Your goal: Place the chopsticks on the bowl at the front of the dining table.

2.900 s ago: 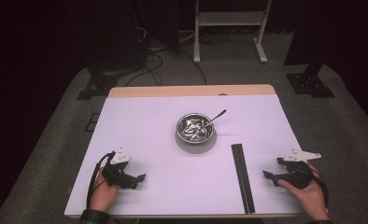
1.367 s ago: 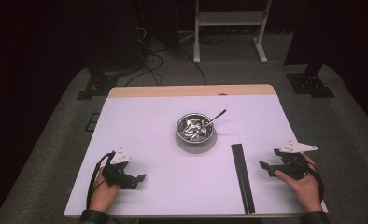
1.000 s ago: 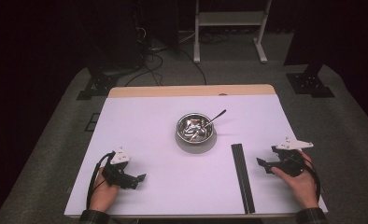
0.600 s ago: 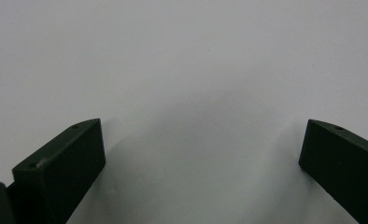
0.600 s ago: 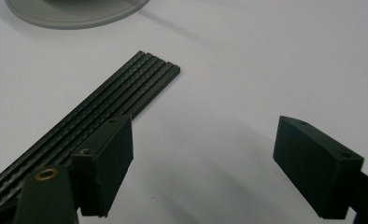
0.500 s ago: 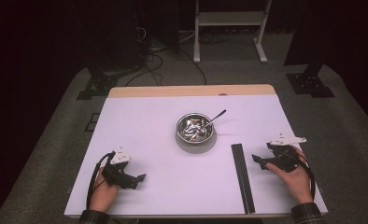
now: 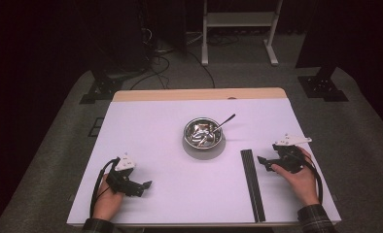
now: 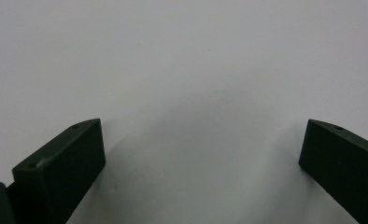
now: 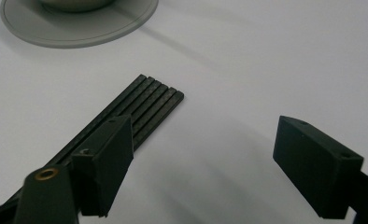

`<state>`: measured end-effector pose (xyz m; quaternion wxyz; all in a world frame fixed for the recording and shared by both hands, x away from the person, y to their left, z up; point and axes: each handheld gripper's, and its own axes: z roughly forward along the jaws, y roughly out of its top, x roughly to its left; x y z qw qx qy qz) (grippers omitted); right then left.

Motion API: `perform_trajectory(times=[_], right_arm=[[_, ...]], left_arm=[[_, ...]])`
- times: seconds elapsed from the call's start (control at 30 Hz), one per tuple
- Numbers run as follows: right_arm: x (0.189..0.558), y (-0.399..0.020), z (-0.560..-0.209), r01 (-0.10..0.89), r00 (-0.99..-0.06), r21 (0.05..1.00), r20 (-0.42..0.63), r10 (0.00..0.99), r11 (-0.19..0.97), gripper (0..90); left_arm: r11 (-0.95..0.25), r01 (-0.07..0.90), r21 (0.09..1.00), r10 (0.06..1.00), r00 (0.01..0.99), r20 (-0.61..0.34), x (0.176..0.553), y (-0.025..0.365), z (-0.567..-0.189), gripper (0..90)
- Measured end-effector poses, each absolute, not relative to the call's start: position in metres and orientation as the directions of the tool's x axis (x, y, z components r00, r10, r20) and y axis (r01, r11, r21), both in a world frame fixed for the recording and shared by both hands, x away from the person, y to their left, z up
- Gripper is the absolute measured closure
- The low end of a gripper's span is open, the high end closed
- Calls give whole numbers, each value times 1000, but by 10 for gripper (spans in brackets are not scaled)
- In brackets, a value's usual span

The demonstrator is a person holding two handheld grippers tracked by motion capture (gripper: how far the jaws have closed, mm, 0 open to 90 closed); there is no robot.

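Note:
A metal bowl (image 7: 203, 133) holding several metal pieces and a spoon (image 7: 224, 122) stands on a grey round plate (image 7: 191, 148) mid-table. A long black strip of flat rods (image 7: 252, 185) lies to the bowl's right, running front to back. My right gripper (image 7: 263, 162) is open just right of the strip's far end, jaws pointing left at it. In the right gripper view my right gripper (image 9: 205, 135) stands over bare table; the rods' end (image 9: 150, 101) passes behind its left jaw, and the plate (image 9: 56, 29) shows at top left. My left gripper (image 7: 143, 187) rests at front left, and in its own view the left gripper (image 8: 201, 154) is open, nothing between its jaws.
The white table top (image 7: 150, 126) has a wooden strip along its far edge (image 7: 199, 94). Beyond it lie dark floor, cables (image 7: 155, 58) and a white stand's legs (image 7: 238, 29).
The right hand has carried its gripper left and away from the front edge, up to the far end of the black strip. The left gripper has stayed put.

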<state>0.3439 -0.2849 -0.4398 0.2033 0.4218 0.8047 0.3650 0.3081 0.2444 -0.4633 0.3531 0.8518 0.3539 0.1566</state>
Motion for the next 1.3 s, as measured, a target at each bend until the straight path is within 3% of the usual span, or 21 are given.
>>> perform_trajectory(times=[1.3], right_arm=[[366,-266,-455,559,-584,714,-22,812,422,184]], left_arm=[[-500,492,713,713,700,16,308,244,-463,0]])
